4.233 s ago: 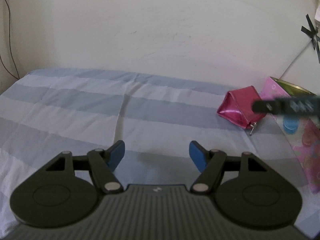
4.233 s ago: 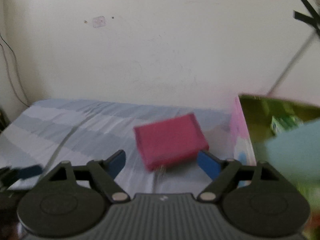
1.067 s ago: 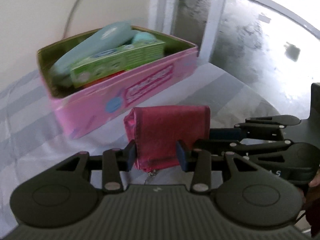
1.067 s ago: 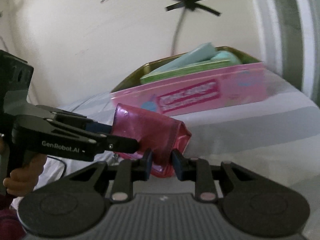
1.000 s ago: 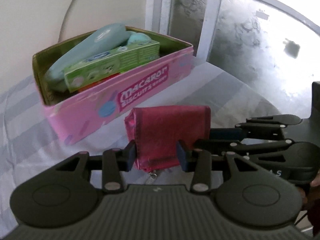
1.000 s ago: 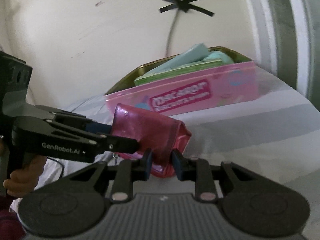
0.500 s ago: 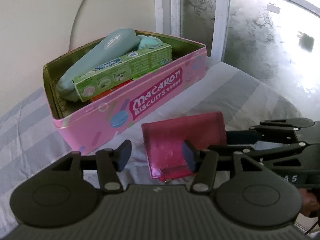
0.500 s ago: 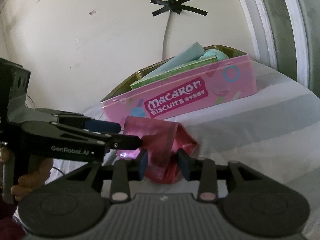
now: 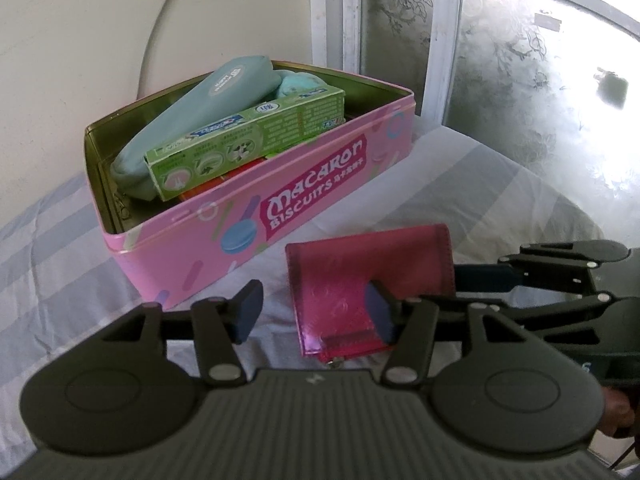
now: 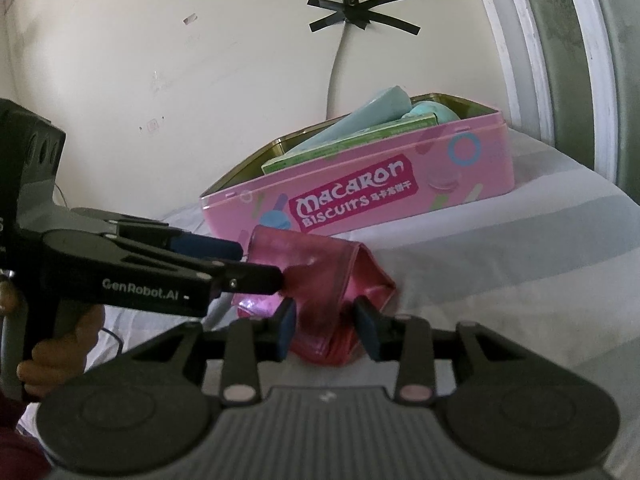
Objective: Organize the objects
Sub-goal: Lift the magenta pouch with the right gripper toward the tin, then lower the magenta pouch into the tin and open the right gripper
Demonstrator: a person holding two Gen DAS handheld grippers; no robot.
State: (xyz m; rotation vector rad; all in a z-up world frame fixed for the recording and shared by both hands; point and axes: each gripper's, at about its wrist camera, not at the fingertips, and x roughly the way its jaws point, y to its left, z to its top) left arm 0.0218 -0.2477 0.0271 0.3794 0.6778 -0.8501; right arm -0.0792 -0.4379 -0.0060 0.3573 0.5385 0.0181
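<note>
A shiny magenta pouch (image 9: 368,280) lies on the striped bedsheet in front of a pink "Macaron Biscuits" tin (image 9: 256,204). My left gripper (image 9: 314,316) is open; its right finger overlaps the pouch's near edge and its left finger is off to the pouch's left. In the right wrist view the pouch (image 10: 320,276) sits between the open jaws of my right gripper (image 10: 326,332), and the left gripper's fingers (image 10: 208,246) reach in from the left beside it. The tin (image 10: 460,176) stands just behind.
The tin holds a green toothpaste box (image 9: 244,144), a teal pouch (image 9: 208,108) and other items. A wall with a taped cable (image 10: 344,12) is behind it. A frosted window (image 9: 520,60) is at the right. Striped bedsheet (image 9: 460,176) lies around.
Both grippers have let go of the pouch and opened. The pouch has dropped onto the sheet in front of the tin. The left gripper has drawn back and to the left.
</note>
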